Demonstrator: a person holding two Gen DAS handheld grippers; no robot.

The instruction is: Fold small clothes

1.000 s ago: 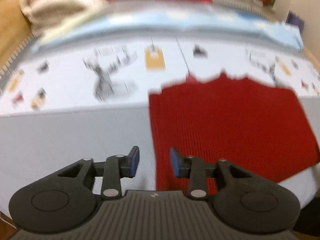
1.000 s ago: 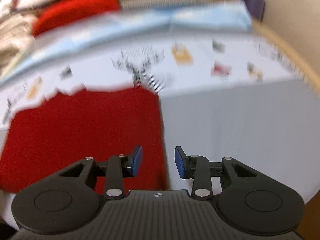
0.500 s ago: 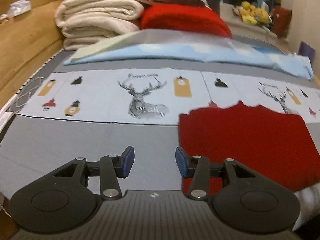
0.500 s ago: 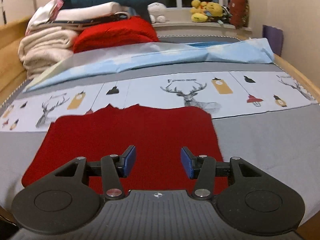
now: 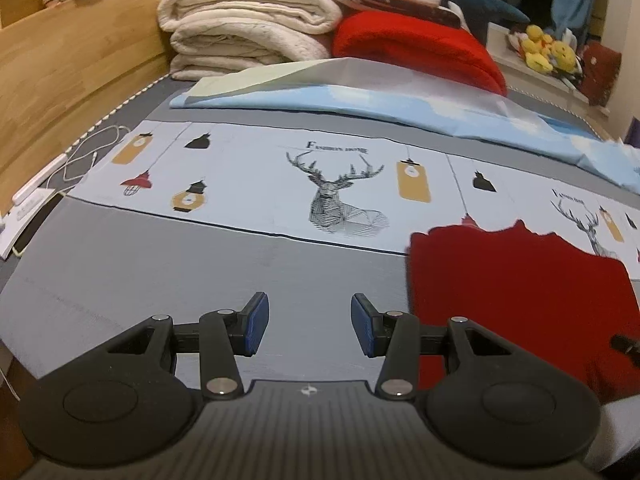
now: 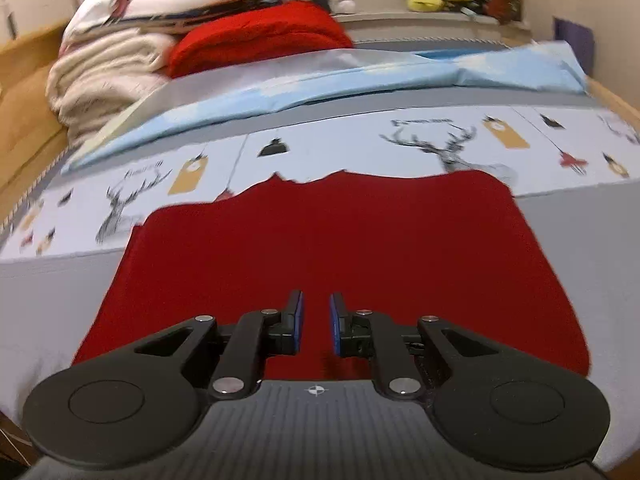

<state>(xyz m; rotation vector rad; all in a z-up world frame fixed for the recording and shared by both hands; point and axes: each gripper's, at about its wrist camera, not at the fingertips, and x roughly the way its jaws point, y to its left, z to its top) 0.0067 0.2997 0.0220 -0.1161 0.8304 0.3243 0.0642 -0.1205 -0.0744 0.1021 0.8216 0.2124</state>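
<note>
Your red garment (image 6: 332,264) lies flat on the grey bedcover (image 5: 168,272), its far edge over the printed deer strip, likely spread so you can take an edge and fold it. Your right gripper (image 6: 316,326) hangs above its near middle with jaws just narrowed to a slim gap and nothing between them, while your left gripper (image 5: 306,326) stands half open and empty over bare cover just left of the cloth. Both bodies hide the near hem, and the left view crops the garment's right side, so sleeves or a collar can't be made out
</note>
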